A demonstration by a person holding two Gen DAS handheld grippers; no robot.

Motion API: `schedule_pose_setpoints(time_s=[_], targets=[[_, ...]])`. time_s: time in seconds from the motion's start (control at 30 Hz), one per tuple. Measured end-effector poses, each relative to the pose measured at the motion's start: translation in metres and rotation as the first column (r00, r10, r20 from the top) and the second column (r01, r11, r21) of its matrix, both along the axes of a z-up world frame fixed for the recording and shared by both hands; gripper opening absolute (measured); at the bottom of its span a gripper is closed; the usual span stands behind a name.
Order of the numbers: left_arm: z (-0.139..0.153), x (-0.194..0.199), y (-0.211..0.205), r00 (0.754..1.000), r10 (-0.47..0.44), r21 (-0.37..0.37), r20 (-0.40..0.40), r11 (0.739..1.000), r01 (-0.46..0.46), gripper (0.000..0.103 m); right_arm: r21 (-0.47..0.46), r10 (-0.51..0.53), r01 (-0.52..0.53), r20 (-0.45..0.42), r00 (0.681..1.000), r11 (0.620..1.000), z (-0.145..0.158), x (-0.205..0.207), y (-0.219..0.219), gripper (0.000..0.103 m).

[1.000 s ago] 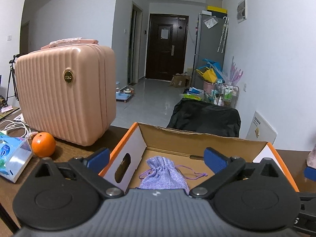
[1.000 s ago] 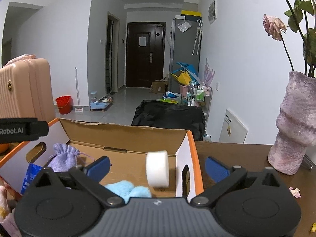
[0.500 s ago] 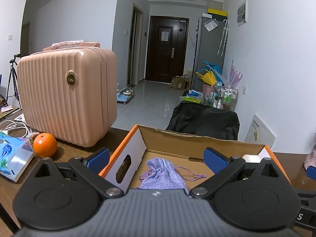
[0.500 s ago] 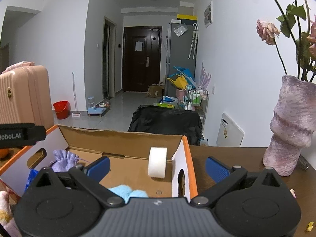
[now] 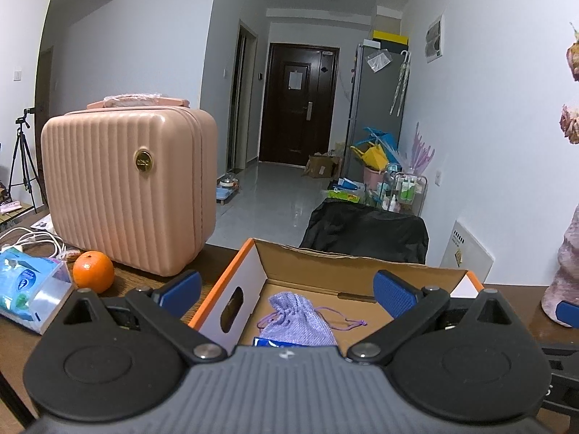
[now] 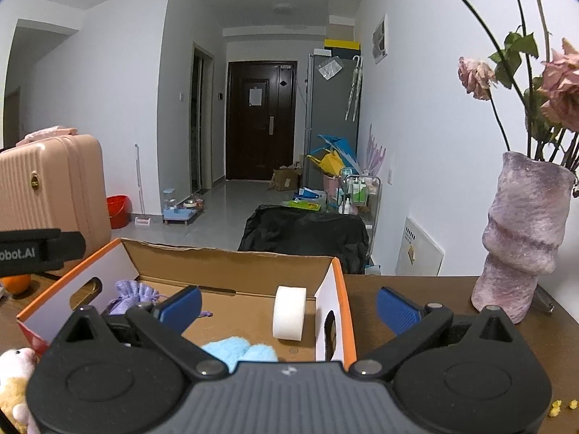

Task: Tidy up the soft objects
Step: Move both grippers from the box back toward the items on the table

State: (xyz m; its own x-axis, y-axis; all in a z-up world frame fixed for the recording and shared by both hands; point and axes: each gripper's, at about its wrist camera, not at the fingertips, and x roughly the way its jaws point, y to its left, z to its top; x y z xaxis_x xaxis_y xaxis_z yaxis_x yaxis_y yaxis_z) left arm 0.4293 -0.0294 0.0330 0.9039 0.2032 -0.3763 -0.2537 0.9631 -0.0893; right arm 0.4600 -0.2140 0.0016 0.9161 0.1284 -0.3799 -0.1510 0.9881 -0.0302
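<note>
An open cardboard box (image 5: 347, 269) with orange edges stands on the dark wooden table; it also shows in the right wrist view (image 6: 231, 275). Inside lie a lilac drawstring pouch (image 5: 296, 320) (image 6: 132, 291), a white foam roll (image 6: 288, 313) standing on edge near the right wall, a fluffy light-blue item (image 6: 239, 350) and a blue packet (image 5: 269, 343). My left gripper (image 5: 286, 293) is open and empty above the box's near side. My right gripper (image 6: 287, 305) is open and empty above the box's right end. A plush toy (image 6: 14, 372) shows at the lower left.
A pink hard-shell case (image 5: 126, 188) stands left of the box, with an orange (image 5: 93, 275), a tissue pack (image 5: 29, 294) and white cables (image 5: 29, 240) beside it. A purple vase (image 6: 521, 235) with dried roses stands at the right. A black chair back (image 5: 365, 228) is behind the table.
Both grippers have pulled back and risen, so the box looks smaller and lower. The white roll, in the air over the box a second ago, now stands on the box floor.
</note>
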Motion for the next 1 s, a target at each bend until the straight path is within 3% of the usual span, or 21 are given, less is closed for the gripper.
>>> schedule_pose_setpoints(time_s=[1.0], targets=[[-0.002, -0.106, 0.014, 0.999, -0.046, 0.072, 0.014, 0.996, 0.044, 0.103, -0.025, 0.065, -0.063, 0.081, 0.995, 0.998, 0.009, -0.124, 0.006, 0.103]])
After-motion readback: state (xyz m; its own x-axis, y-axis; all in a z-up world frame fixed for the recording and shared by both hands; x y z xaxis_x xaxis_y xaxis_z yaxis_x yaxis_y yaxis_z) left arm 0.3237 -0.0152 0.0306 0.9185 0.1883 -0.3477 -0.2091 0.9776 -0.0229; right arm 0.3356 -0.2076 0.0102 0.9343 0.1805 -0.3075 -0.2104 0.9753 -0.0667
